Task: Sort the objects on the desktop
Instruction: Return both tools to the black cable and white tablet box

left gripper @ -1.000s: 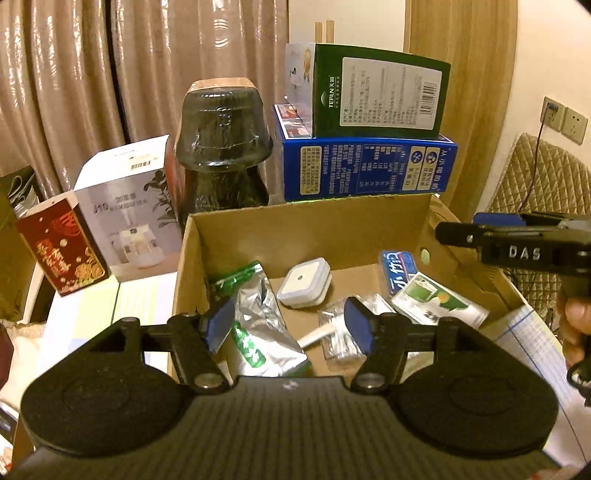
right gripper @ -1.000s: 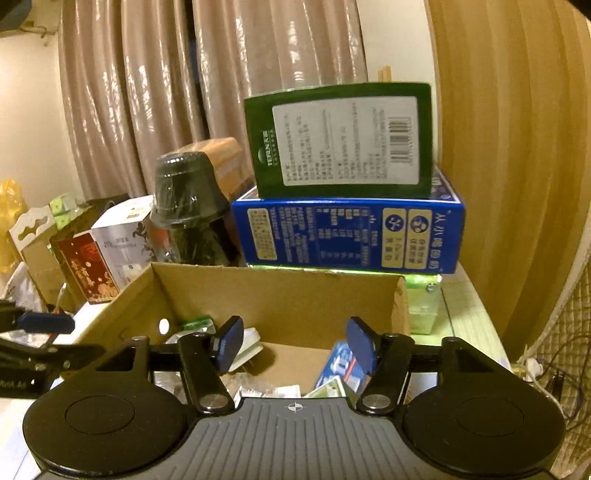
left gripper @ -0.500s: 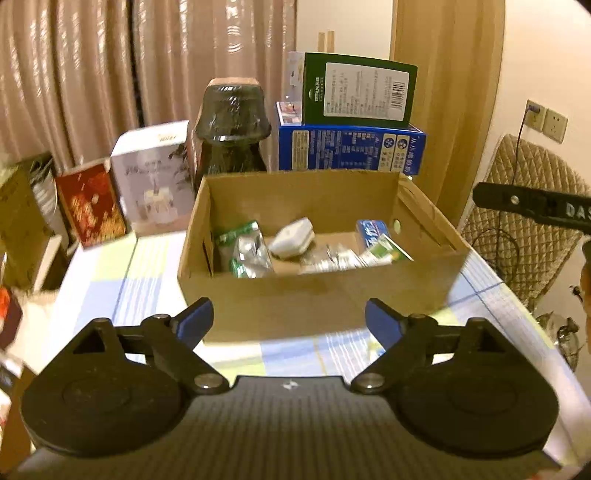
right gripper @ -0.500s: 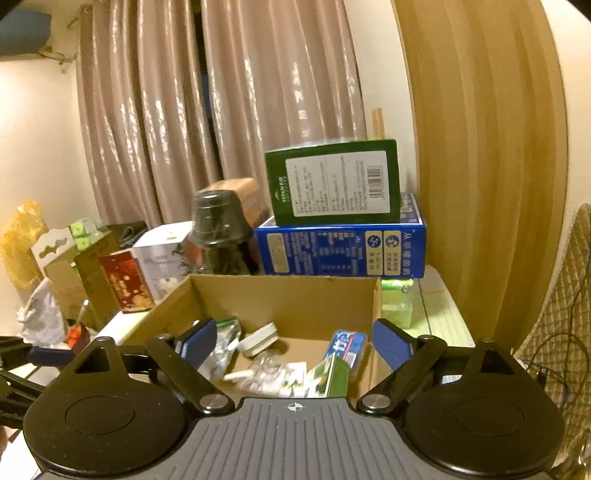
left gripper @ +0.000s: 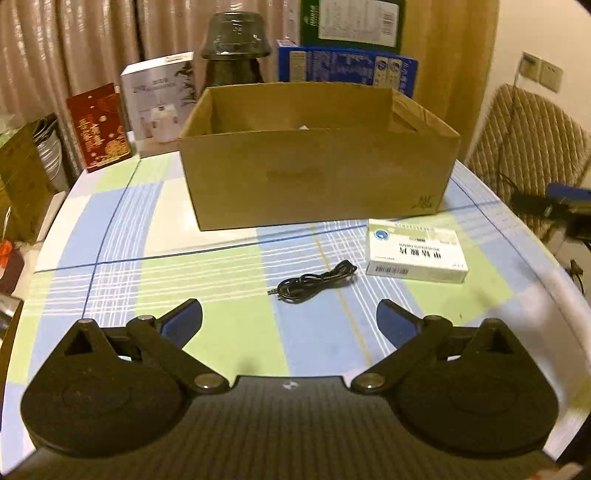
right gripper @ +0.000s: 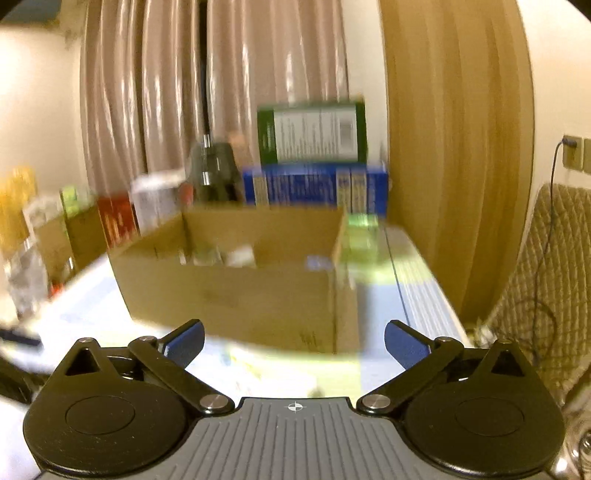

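Left gripper [left gripper: 289, 321] spread wide and empty, right gripper [right gripper: 294, 341] likewise, black cable [left gripper: 314, 281] and white box [left gripper: 415, 251] laid mid-tabletop [left gripper: 110, 240], cardboard box [left gripper: 317, 170] set toward the far edge.

A home room: pleated curtains [left gripper: 74, 44] hang behind a bench [left gripper: 221, 280] under a checked cloth, a quilted chair [left gripper: 528, 136] beside it, with household packaging boxes [left gripper: 159, 96] stacked along the back.

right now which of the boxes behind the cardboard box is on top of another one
The green box: it stands on the blue box. The white box and red box stand alone.
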`<state>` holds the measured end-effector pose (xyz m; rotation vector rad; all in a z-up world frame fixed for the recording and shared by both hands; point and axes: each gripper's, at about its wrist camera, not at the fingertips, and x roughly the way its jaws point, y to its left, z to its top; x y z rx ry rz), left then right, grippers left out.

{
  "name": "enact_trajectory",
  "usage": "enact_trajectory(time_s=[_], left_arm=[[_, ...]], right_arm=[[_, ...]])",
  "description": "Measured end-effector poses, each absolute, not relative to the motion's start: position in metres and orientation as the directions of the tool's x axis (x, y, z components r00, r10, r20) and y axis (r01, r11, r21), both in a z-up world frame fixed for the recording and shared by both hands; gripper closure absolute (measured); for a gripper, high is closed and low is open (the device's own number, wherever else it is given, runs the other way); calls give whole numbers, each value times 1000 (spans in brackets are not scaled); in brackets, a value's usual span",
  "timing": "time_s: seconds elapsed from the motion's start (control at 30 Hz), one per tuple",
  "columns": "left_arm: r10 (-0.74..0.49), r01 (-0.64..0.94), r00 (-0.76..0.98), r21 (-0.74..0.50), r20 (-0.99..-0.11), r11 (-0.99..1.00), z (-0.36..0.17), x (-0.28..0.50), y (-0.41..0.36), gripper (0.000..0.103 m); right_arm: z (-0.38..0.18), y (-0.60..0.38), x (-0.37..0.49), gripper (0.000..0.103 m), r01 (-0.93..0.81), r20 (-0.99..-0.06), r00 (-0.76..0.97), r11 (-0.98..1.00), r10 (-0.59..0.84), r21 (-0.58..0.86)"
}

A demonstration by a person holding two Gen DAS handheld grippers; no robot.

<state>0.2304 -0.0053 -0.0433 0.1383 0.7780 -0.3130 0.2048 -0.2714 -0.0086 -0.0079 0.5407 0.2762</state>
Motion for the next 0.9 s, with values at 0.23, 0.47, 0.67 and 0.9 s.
enact_trajectory(time_s=[0.23,0.47,0.67,0.9], left_arm=[[-222,340,656,20,-721,940,-51,235,-8,4],[-215,356,646,40,-733,934,-56,233,-10,4],[-213,359,636,40,-741,933,-58,235,-7,4],[-210,376,623,52,-753,925,-62,236,-9,4]], right_arm=[[-22,-251,213,2,-397,-536,780,917,322,-28],[-45,-239,211,2,-475,-599,733,873,324,-110],[-49,-245,219,2,-462,-614,721,883,321,-80],[-50,-248,226,2,-457,-624,713,887,318,-70]])
